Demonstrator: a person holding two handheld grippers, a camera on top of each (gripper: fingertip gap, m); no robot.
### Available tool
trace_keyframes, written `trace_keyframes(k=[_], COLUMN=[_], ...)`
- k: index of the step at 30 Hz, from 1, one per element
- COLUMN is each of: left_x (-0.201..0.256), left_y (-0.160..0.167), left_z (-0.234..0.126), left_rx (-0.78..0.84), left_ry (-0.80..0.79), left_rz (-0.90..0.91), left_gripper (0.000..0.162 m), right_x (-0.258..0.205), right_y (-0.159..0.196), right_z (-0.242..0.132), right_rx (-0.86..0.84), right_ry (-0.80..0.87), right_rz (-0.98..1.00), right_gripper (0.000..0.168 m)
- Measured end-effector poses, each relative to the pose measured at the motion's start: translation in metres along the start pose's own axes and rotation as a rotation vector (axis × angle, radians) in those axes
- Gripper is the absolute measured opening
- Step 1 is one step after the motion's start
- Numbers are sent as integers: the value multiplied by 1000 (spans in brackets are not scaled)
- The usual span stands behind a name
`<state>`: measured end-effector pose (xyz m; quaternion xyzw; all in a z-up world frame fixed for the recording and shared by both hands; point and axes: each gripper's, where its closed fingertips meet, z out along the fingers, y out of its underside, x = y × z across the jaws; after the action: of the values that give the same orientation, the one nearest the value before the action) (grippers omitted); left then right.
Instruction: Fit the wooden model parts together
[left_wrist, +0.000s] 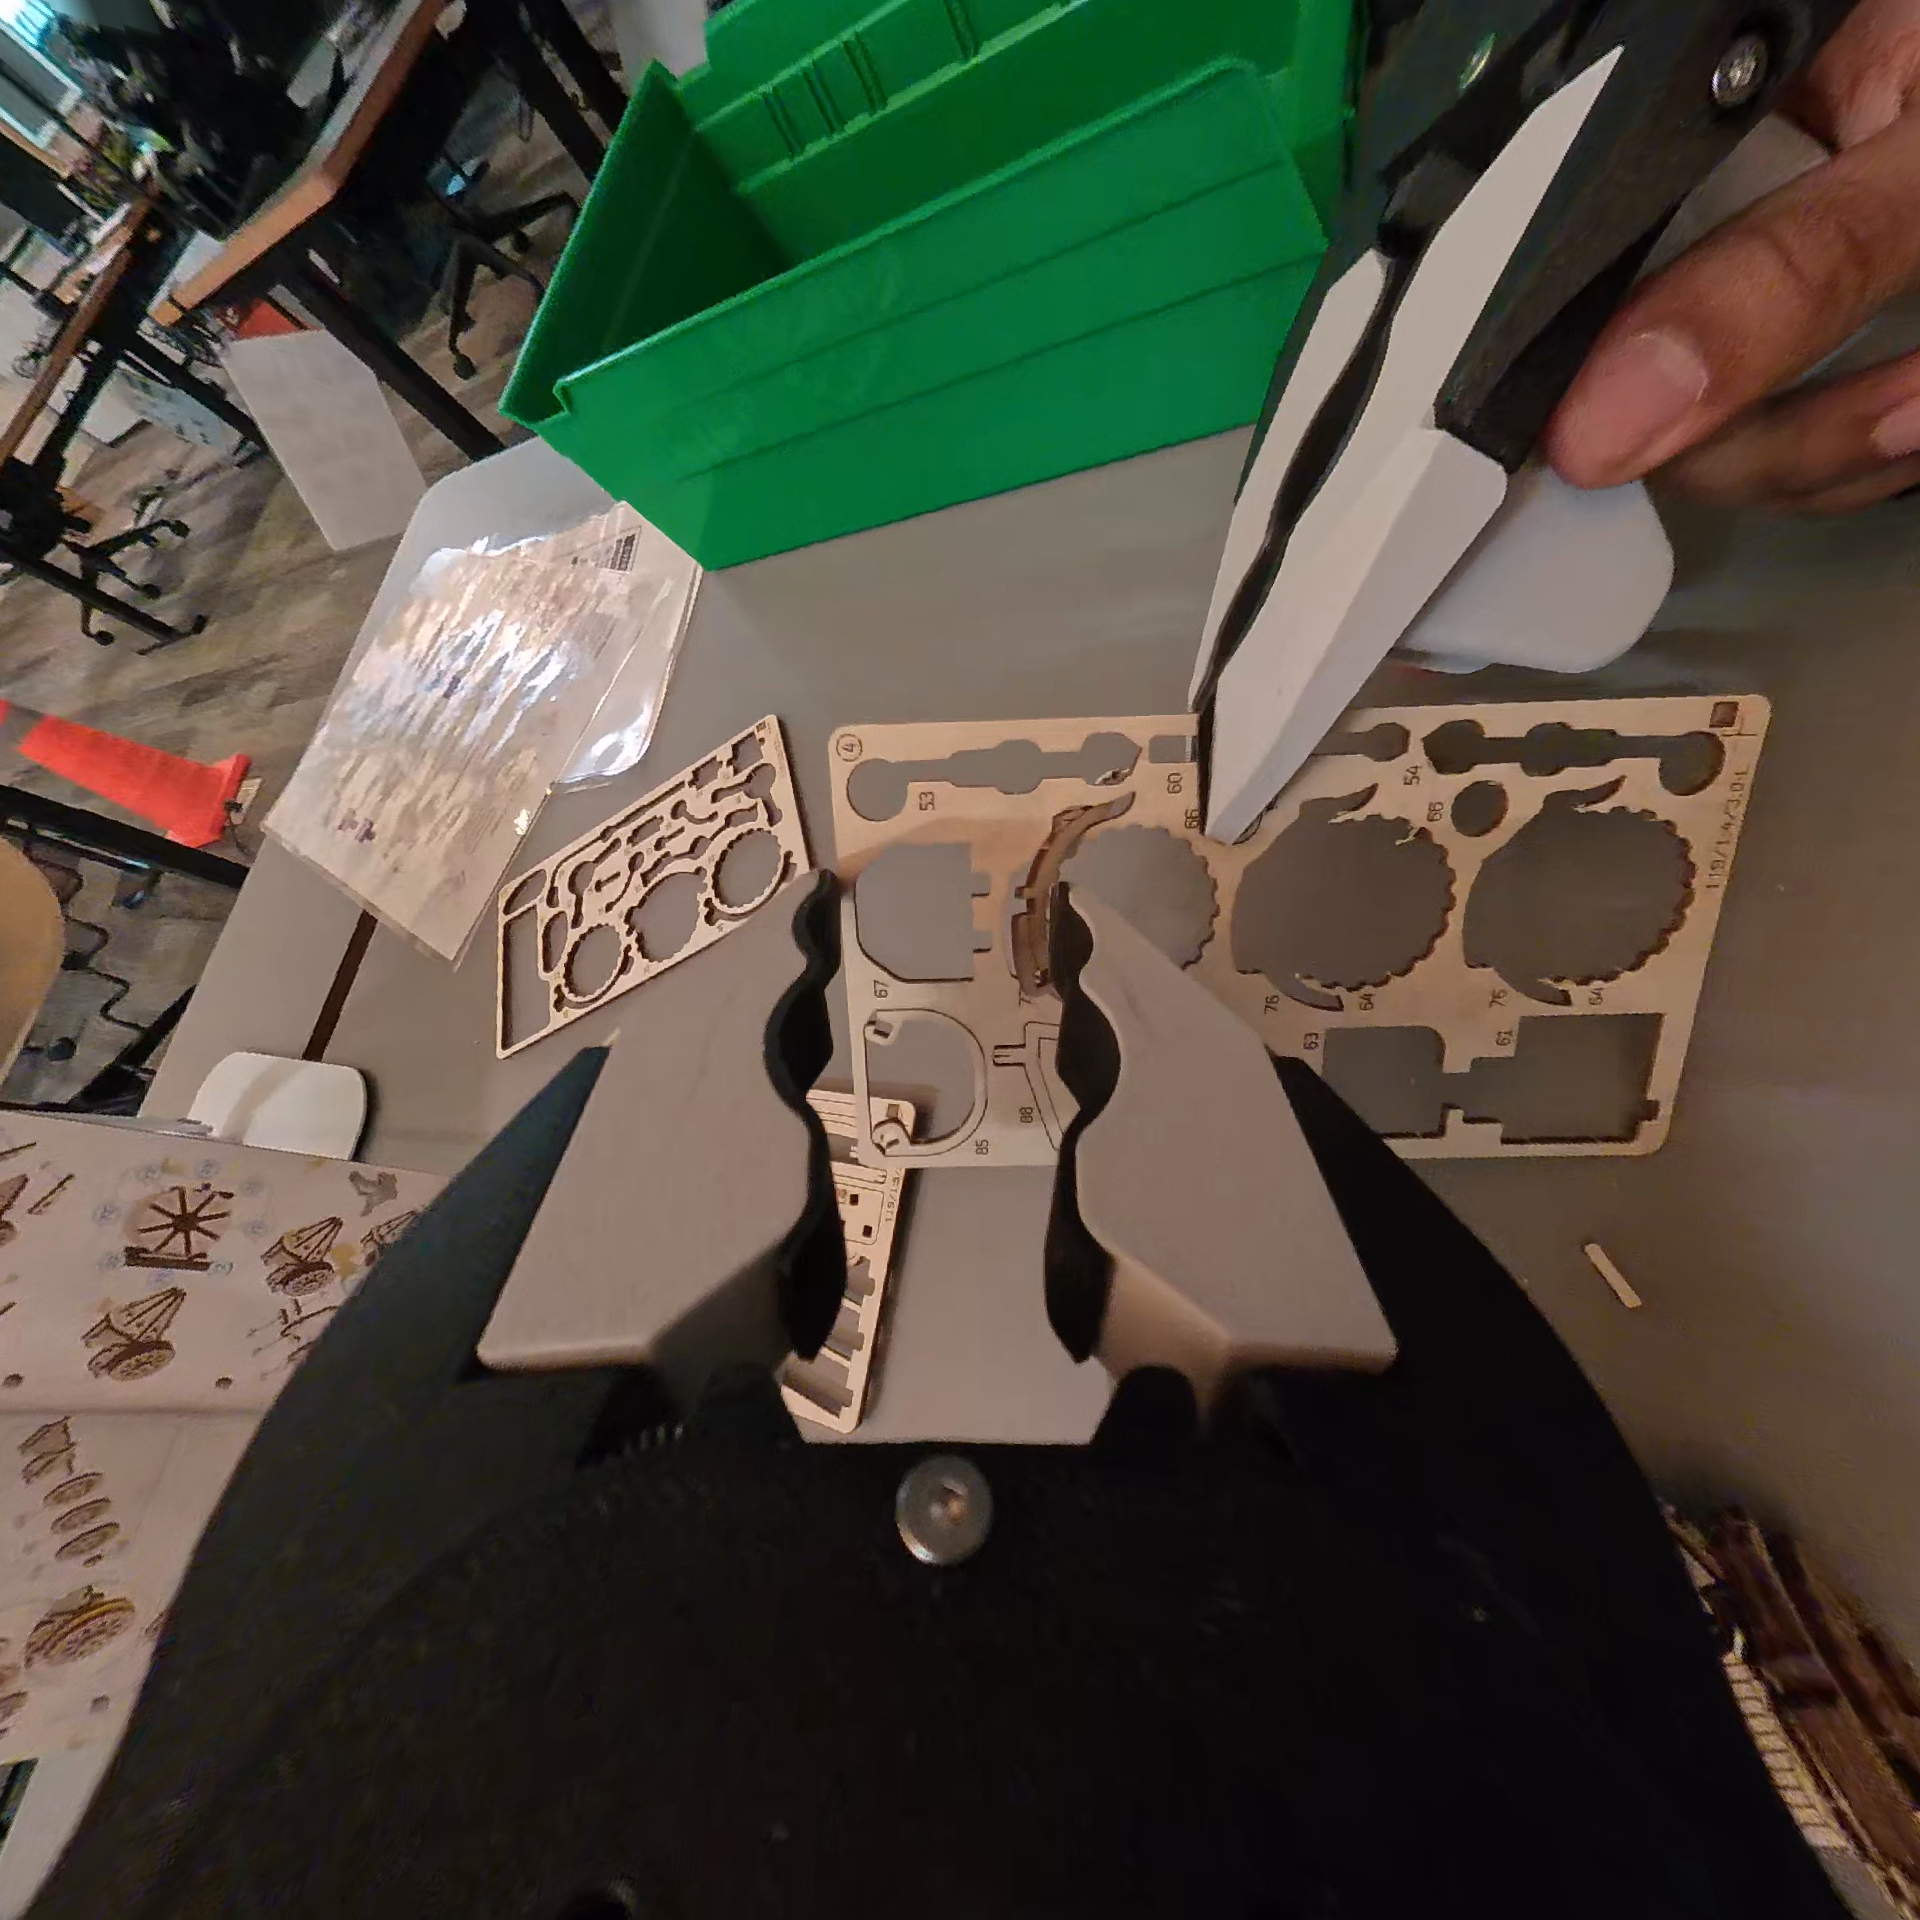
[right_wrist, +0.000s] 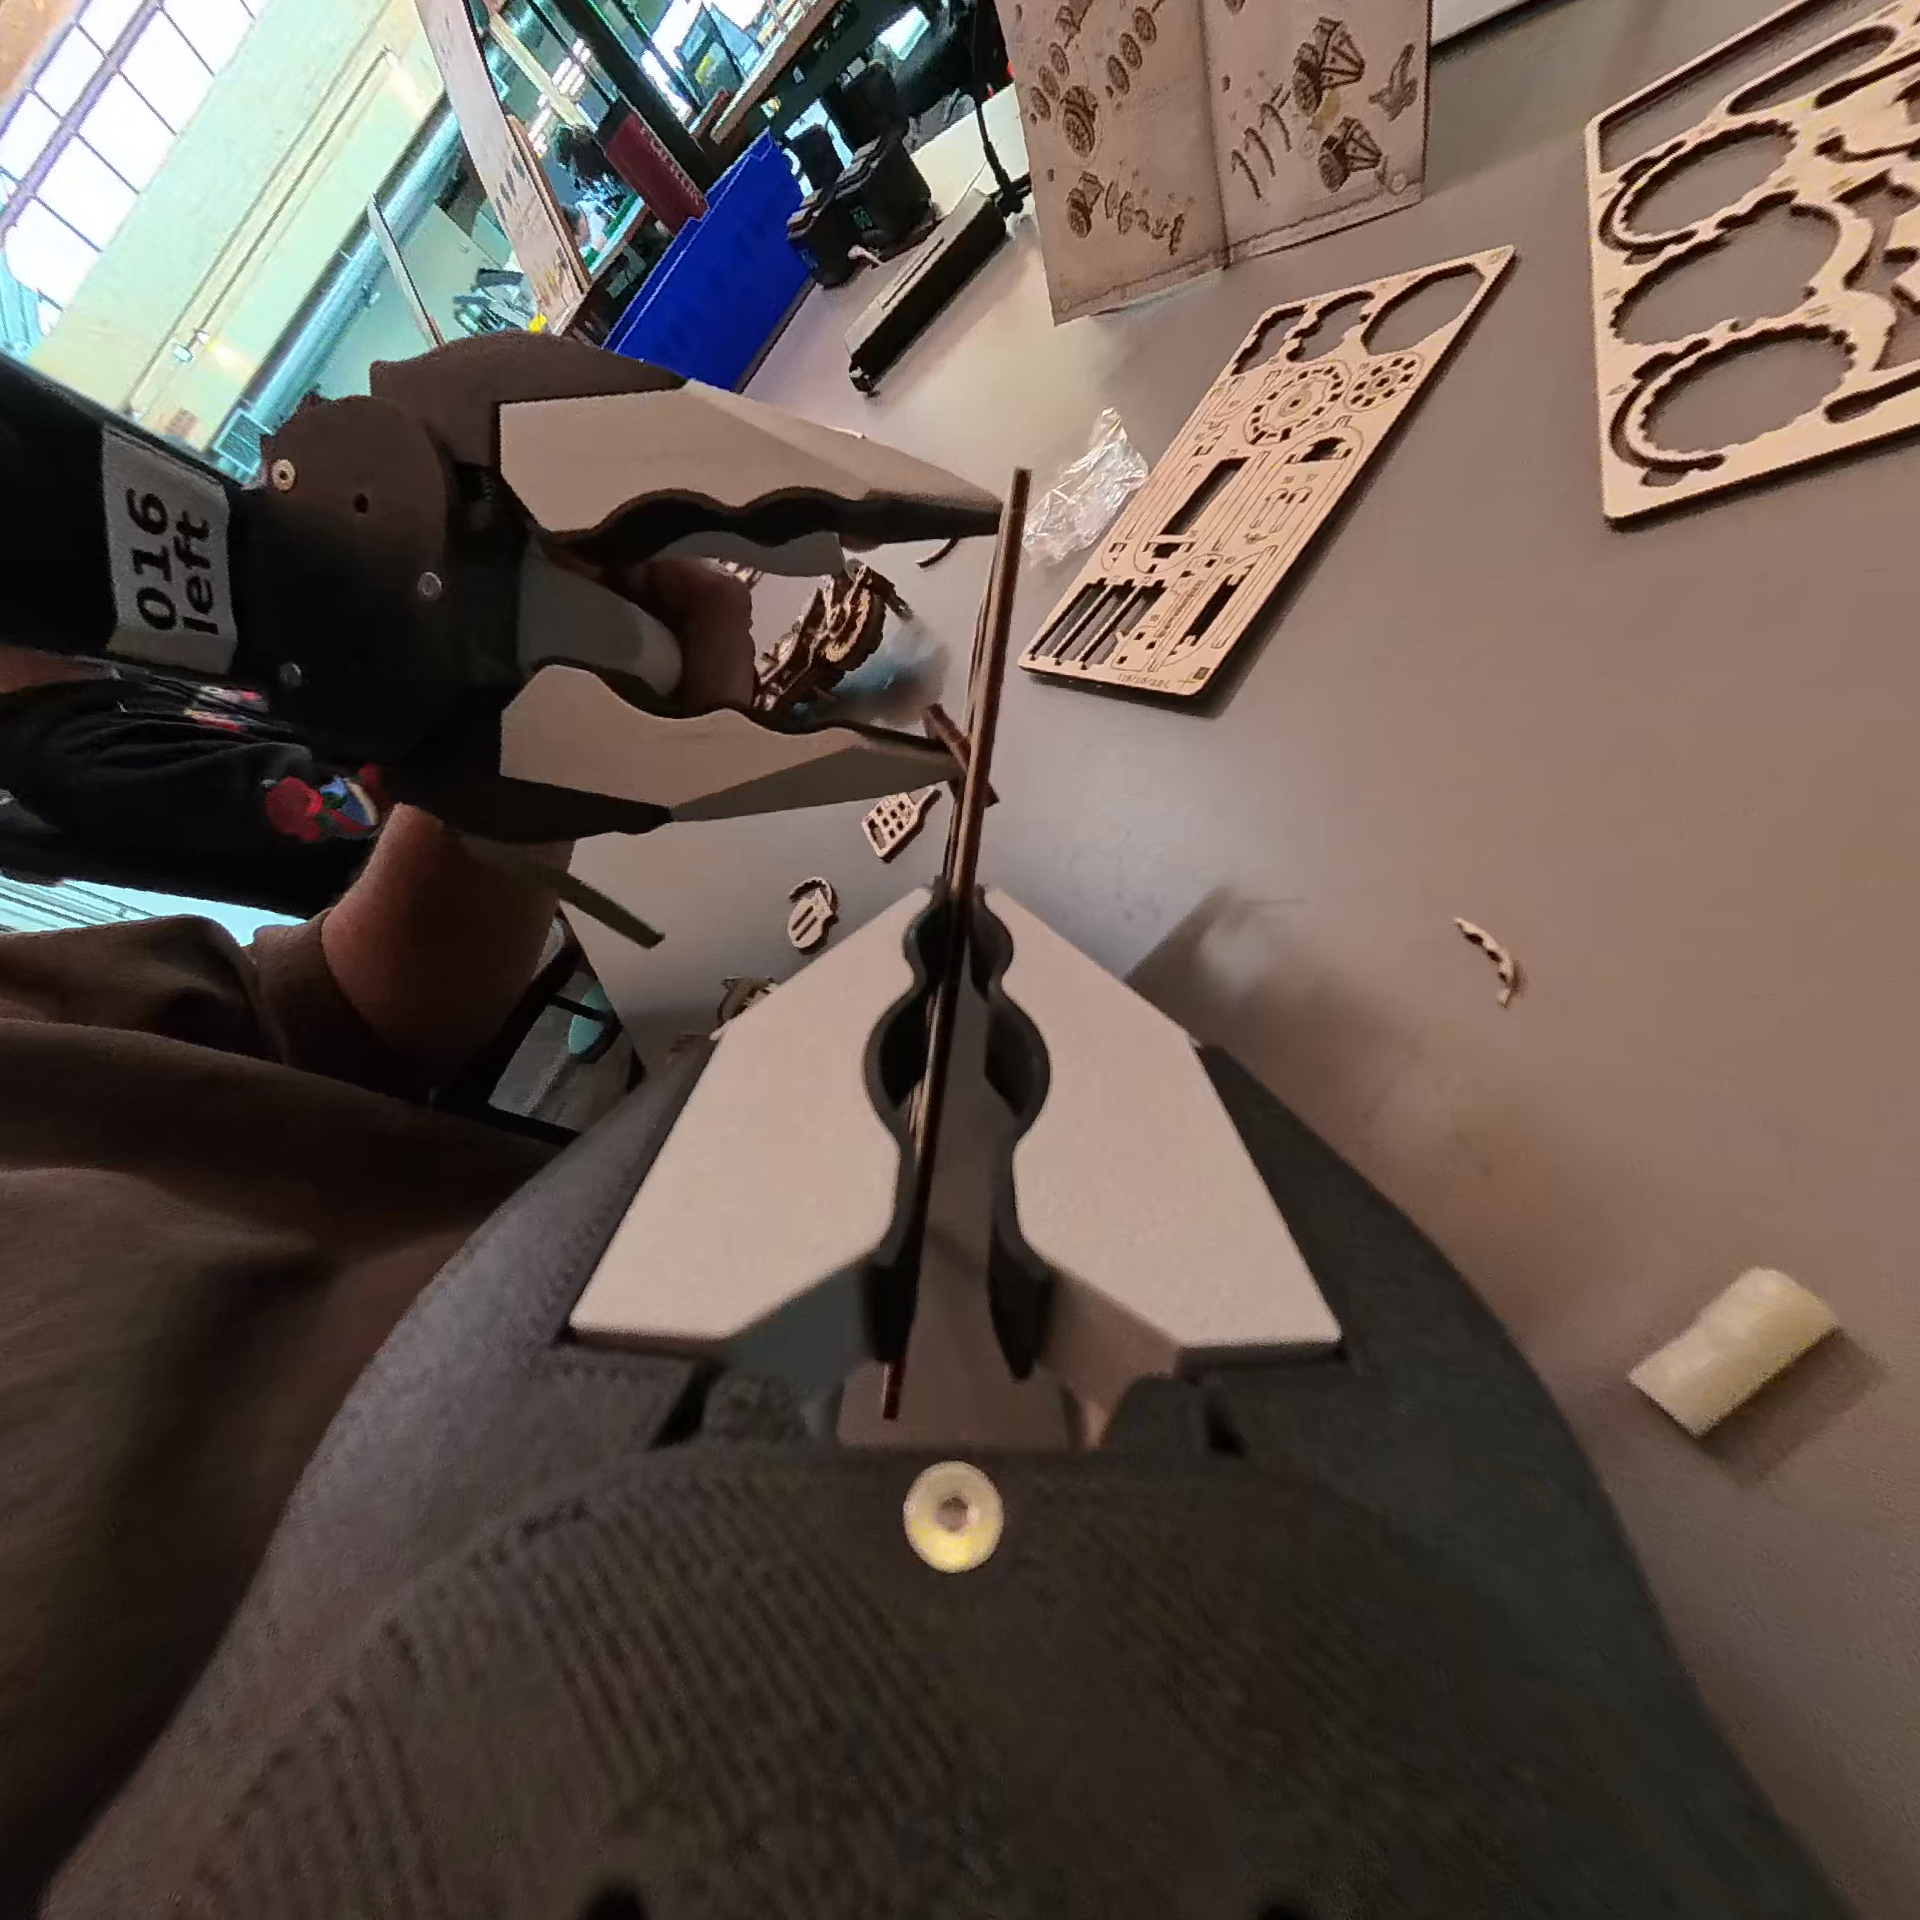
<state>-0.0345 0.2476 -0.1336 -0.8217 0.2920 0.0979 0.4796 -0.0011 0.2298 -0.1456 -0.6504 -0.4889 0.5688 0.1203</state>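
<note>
Over the worktop (left_wrist: 1039, 644), the right claw (left_wrist: 1221, 821) is clamped on the sheet's (left_wrist: 1558, 1127) top edge, holding it upright, while the left claw (left_wrist: 940, 914), apart, presses a curved part (left_wrist: 1044, 894) still in it; hard pushing could snap either.

Left gripper (left_wrist: 940, 904): pale grey wedge fingers, wavy black inner pads, black body, silver screw (left_wrist: 943, 1520) below fingers. White label (right_wrist: 166, 566) behind screw. Brown sleeve (right_wrist: 187, 1195).

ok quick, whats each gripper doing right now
Left gripper: open, its fingertips at the wooden sheet, gripping nothing.
Right gripper: shut on the wooden sheet, held edge-on between its fingers.
</note>
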Motion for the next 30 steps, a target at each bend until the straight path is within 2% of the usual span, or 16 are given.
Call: trace_keyframes(k=[7,19,30], left_x=[3,7,5], left_y=[5,13,12], left_z=[0,-2,-2], left_rx=[-18,-59,-37], left_ry=[54,96,83], left_rz=[-51,-32,-57], left_gripper=[37,36,36], right_x=[1,0,1], right_y=[3,9,6], right_z=[1,4,4], right_rx=[-16,-53,-43], right_ry=[5,17,44], right_rz=[-9,-28,-48], right_gripper=[2,2,2])
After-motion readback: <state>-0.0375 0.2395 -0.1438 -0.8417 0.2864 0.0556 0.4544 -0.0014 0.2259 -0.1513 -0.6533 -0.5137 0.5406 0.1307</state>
